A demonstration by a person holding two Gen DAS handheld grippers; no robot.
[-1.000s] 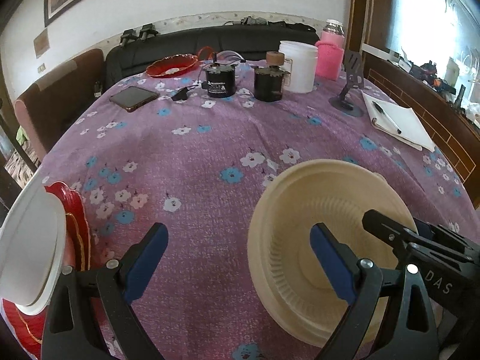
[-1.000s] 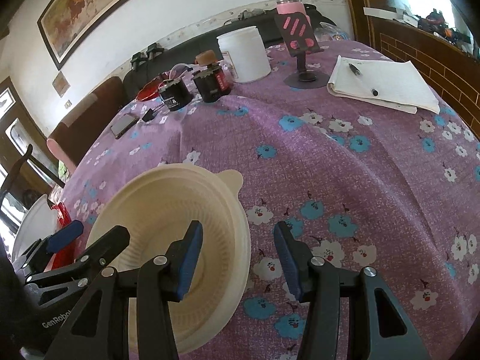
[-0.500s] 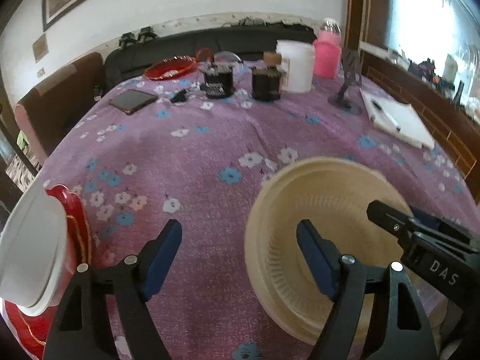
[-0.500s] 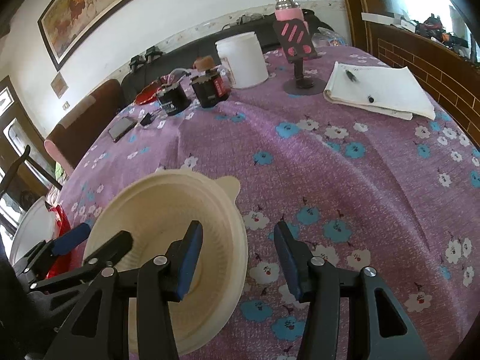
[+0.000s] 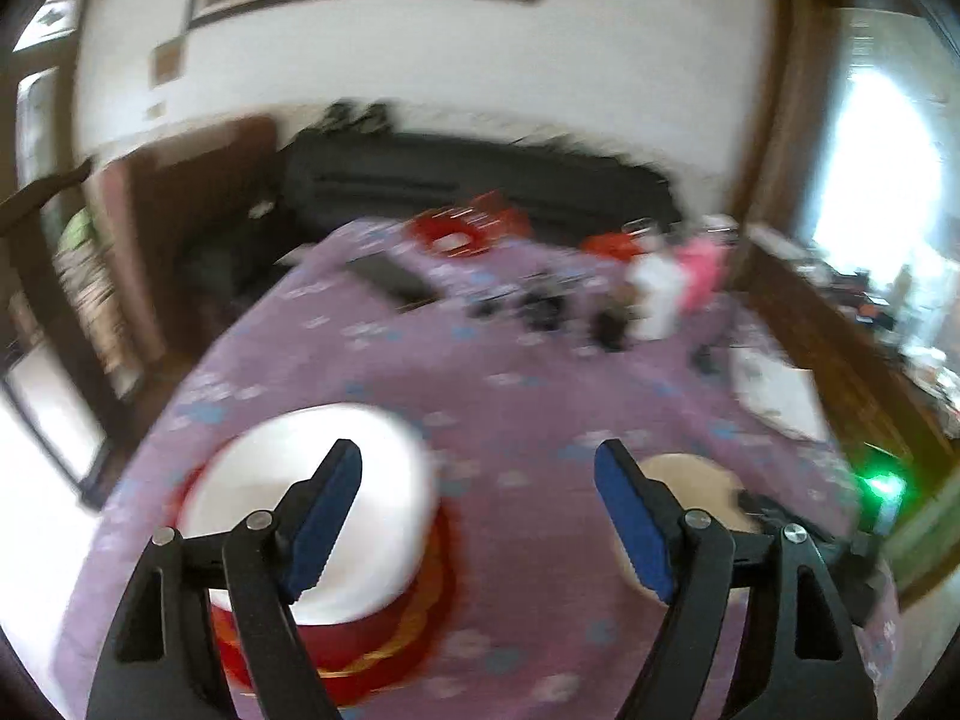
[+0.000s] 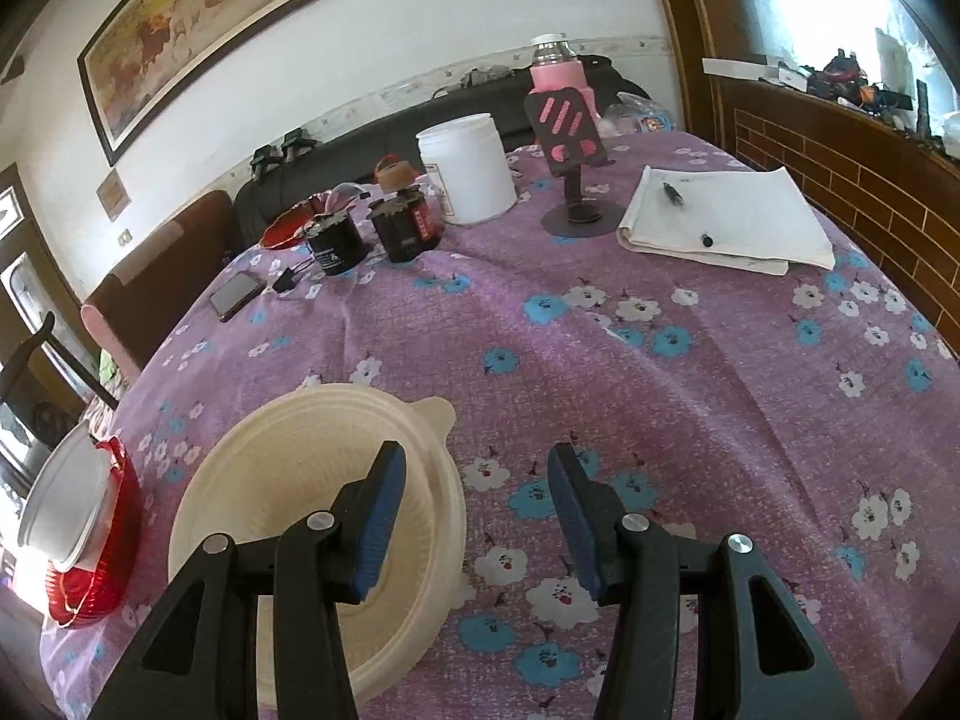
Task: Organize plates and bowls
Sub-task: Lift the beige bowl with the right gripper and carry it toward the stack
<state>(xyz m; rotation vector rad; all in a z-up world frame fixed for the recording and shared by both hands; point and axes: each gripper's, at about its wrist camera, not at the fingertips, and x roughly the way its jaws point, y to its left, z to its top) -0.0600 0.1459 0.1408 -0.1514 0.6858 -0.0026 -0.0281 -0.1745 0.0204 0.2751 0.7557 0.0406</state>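
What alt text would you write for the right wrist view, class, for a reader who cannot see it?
An open right gripper straddles the rim of a cream plastic bowl on a purple floral tablecloth. At far left a white bowl sits in a red dish; jars, a phone and a notepad lie beyond.

A matt cream plastic bowl point(image 6: 312, 516) sits on rough-woven purple cloth point(image 6: 690, 420) near a glossy red plastic dish point(image 6: 114, 546).
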